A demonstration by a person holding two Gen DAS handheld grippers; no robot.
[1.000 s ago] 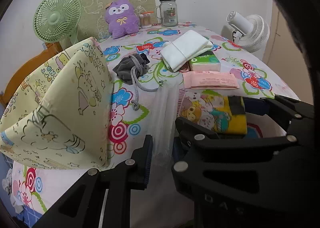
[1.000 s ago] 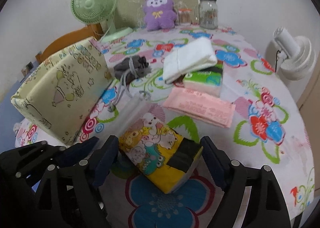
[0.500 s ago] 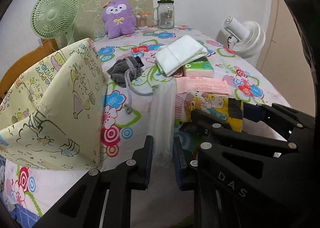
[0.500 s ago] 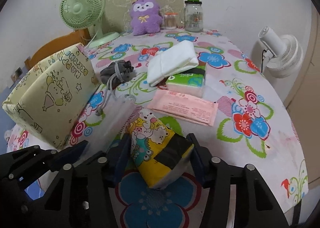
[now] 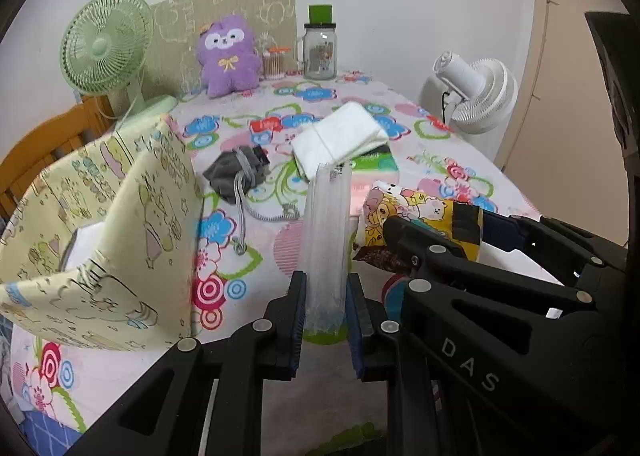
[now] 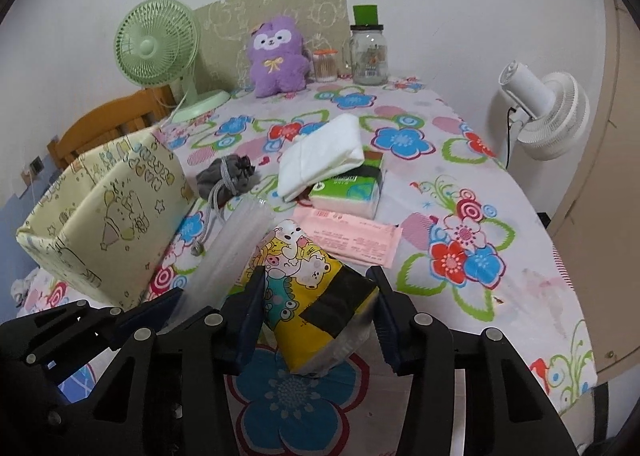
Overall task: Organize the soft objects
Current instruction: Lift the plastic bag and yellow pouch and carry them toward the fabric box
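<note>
Flower-printed tablecloth on the tabletop (image 6: 472, 192), purple plush toy (image 6: 278, 56) at far edge, yellow fabric storage box (image 6: 108, 224) at left edge, grey drawstring pouch (image 6: 228, 176) in the middle

A green fan (image 6: 156, 46), white fan (image 6: 548, 112) and glass jar (image 6: 369, 54) stand behind.

Only one clear reading: "DAS" in pale capitals on the black body of my right gripper (image 5: 432, 232), lower right of the left wrist view. Print on the green tissue pack (image 6: 348, 192), the pink packet (image 6: 352, 236) and the glass jar (image 6: 370, 56) label stayed too small and blurred for me to read. Lettering on the yellow storage box (image 6: 108, 224) was likewise illegible.
</note>
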